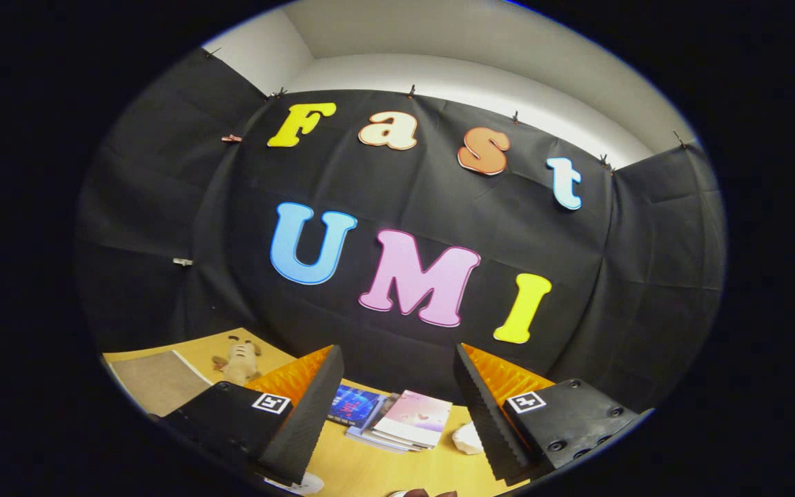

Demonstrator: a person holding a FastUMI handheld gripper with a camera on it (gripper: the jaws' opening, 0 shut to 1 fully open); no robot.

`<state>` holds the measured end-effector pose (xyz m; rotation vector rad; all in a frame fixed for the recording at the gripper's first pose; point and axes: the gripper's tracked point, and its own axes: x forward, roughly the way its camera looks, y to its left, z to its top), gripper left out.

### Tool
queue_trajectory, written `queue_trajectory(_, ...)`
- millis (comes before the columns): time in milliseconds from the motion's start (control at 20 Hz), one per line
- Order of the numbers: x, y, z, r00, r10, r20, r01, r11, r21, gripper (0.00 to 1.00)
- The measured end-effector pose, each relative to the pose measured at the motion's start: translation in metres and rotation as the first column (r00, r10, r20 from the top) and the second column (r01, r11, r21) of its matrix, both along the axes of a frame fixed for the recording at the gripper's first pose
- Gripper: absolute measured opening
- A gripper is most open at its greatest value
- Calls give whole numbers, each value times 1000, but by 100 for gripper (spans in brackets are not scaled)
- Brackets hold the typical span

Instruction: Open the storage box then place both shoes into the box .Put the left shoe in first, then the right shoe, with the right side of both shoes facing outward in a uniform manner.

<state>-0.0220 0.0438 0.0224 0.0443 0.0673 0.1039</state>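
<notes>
Black cloth walls back a yellow wooden tabletop (370,469). Nothing's grabbed: the black-and-orange gripper (397,407) has its fingers spread wide, aimed high over a stack of glossy booklets (397,421). Storage box and shoes aren't spotted, so tilting down to find the box seems smart.

We see the gripper (397,407) with its fingers spread apart and nothing between them. Just beyond the fingers a stack of books (390,417) lies on the wooden table (370,469). Left of the books lies a plush toy (239,360), with a grey mat (156,379) further left.
</notes>
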Motion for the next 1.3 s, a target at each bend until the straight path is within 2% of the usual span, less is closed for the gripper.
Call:
queue_trajectory(200,-9,44,3,982,189,-24,-186,978,94,98)
queue_trajectory(350,-19,85,-3,937,349,-30,-338,924,179,98)
queue_trajectory(400,-25,101,-8,909,414,-35,-398,891,218,98)
queue_trajectory(500,-40,135,-17,838,544,-41,-507,803,313,98)
queue_trajectory(550,-51,151,-24,790,611,-44,-555,745,371,98)
queue_trajectory(650,-67,180,-42,698,714,-54,-603,627,493,100)
queue_trajectory(700,-75,193,-52,661,748,-62,-600,577,554,100)
queue_trajectory(850,-92,222,-89,566,819,-91,-546,456,703,99)
queue_trajectory(950,-107,243,-106,484,872,-69,-481,331,811,98)
queue_trajectory(1100,-121,276,-136,376,926,-21,-325,153,933,98)
queue_trajectory(1150,-120,282,-147,361,932,-13,-272,119,955,98)
queue_trajectory(1300,-112,295,-174,352,935,33,-135,15,991,96)
